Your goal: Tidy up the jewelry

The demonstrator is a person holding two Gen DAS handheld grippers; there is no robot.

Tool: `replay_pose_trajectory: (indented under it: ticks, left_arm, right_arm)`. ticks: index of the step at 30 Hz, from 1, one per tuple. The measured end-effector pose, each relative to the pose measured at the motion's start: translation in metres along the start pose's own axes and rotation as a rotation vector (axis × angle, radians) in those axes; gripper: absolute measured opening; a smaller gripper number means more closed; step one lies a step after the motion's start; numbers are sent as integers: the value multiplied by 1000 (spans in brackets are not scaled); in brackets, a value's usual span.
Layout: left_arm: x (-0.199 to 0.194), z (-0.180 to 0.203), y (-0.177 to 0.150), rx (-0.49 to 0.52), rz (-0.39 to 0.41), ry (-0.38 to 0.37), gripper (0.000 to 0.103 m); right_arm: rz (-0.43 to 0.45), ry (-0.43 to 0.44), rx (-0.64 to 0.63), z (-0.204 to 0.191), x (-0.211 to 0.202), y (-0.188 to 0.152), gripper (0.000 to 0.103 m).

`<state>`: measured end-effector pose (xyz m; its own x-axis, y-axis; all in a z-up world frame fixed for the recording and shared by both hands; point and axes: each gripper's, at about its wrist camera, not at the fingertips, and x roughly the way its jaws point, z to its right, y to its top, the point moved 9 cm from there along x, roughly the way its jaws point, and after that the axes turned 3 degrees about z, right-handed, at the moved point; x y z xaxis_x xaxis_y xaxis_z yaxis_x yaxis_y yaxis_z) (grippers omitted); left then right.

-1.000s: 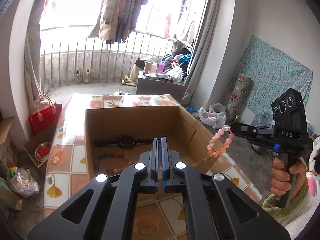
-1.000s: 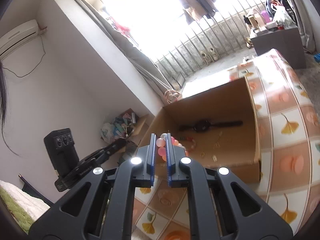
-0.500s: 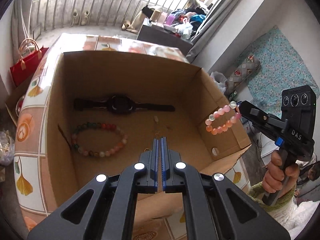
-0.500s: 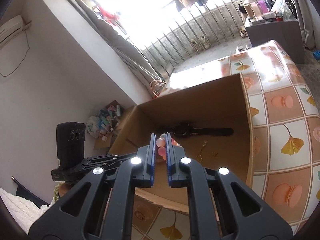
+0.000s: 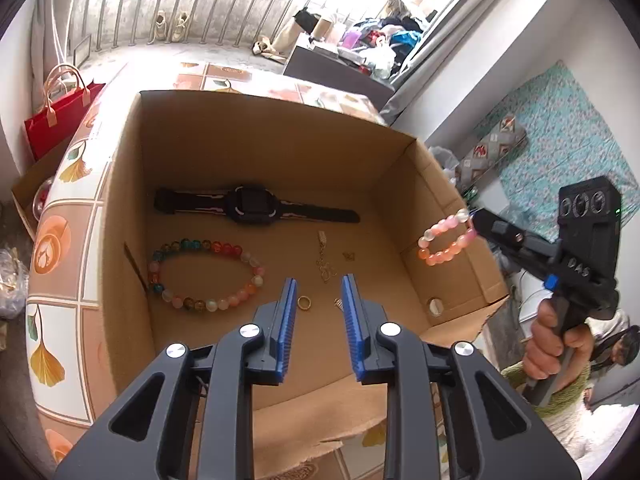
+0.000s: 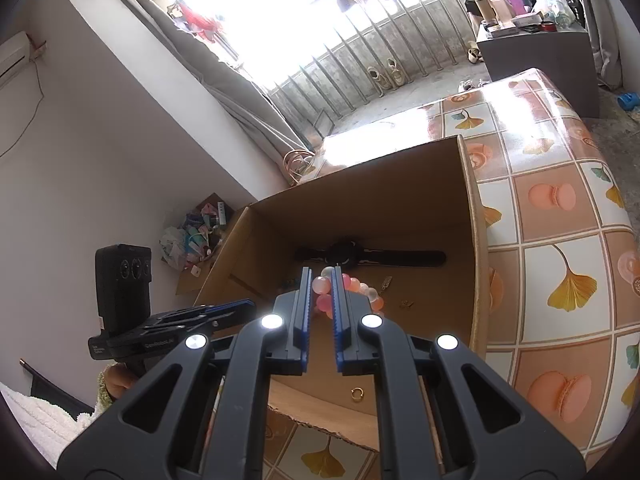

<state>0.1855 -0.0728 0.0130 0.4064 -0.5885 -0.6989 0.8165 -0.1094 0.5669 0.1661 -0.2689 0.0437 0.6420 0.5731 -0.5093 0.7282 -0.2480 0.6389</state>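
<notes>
Left claw (image 5: 319,298) spread wide and empty above cardboard box (image 5: 256,128), right claw (image 6: 322,285) pinching pink bead bracelet (image 5: 445,242)

**Left gripper opens, both now over box**

Left gripper (image 5: 318,294) goes from jaws pressed together to spread apart, and now sits lower over the cardboard box (image 5: 256,136), above the gold ring (image 5: 304,303). Right gripper (image 6: 321,280) carries the pink bead bracelet (image 5: 446,242) from outside the box's right wall to inside it, above the floor. Both views now look more steeply into the box.
</notes>
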Motion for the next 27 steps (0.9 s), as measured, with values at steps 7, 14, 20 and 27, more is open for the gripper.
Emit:
replay_pose_trajectory:
  ticks: [7,14,20,27]
  left_arm:
    - [-35,9,6,47,119,23,27]
    - [-58,69,-70,396,97,-17,32]
    - [-3,41,-124,334,-33,145,31]
    - [33,28,-124,317,-18,189,31]
  right_arm:
    - [2,-1,1,-6,0,0,8]
    - [19,30,7,-11,-10,1,8]
    - [22,50,37,-14,-10,-6,8]
    - [33,56,39,-23,-12,-11,8]
